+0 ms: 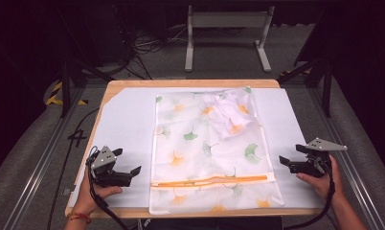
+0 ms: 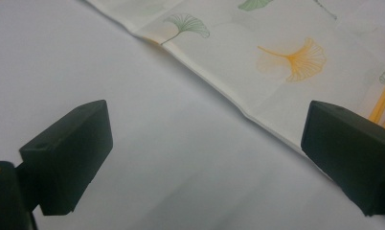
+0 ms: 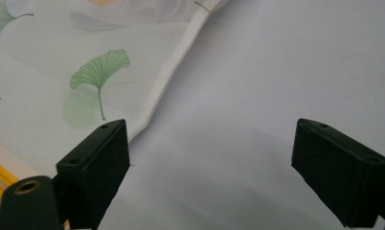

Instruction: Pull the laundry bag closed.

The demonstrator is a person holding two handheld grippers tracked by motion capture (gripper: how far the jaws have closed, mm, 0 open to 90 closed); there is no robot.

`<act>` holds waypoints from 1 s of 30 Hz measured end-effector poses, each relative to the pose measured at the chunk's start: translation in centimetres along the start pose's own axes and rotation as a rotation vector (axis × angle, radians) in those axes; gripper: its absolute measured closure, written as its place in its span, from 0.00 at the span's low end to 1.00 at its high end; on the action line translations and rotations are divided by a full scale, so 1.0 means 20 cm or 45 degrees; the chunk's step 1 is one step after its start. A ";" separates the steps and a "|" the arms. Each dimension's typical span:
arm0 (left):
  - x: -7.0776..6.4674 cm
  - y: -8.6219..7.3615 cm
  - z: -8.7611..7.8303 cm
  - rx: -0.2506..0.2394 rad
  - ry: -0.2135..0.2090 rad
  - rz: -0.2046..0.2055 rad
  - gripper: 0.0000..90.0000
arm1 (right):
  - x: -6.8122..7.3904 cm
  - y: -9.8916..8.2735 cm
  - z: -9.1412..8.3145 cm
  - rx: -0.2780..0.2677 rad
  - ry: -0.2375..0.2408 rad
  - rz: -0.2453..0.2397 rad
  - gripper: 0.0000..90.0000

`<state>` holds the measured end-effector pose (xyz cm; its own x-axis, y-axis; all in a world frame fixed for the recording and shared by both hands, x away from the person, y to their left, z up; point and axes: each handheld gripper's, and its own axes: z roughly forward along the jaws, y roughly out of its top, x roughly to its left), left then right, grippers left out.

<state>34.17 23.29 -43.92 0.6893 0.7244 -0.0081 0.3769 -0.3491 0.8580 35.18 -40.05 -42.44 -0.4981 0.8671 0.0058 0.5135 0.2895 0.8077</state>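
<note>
Item: mesh laundry bag (image 1: 207,153), flat mid-worktop, white garment (image 1: 227,112) inside its far end. Your left tool (image 1: 133,170) and right tool (image 1: 282,161) flank the bag's orange zipper (image 1: 209,180), both open, empty. Step: approach. Next, probably: grip the zipper end.

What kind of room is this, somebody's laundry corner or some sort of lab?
Most likely a lab or recording studio, not a home: the table sits inside a metal frame, cables trail over grey carpet, and dark surrounds close it in. A laundry bag lies between two hand-held grippers.
</note>
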 end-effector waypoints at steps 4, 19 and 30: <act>0.00 0.00 0.00 -0.009 -0.004 -0.002 0.06 | 0.04 0.02 -0.02 -0.029 0.007 -0.046 0.16; -0.07 0.00 -0.02 -0.002 -0.082 0.072 0.13 | 0.14 0.07 -0.05 -0.088 0.112 -0.141 0.21; -0.16 -0.02 -0.03 0.051 -0.219 0.145 0.16 | 0.31 0.13 0.05 -0.048 0.269 -0.207 0.37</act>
<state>31.56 21.49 -43.95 0.8233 0.5676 -0.0028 0.3124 -0.4490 0.8371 34.08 -33.54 -40.84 -0.7084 0.7058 -0.0060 0.3908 0.3993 0.8293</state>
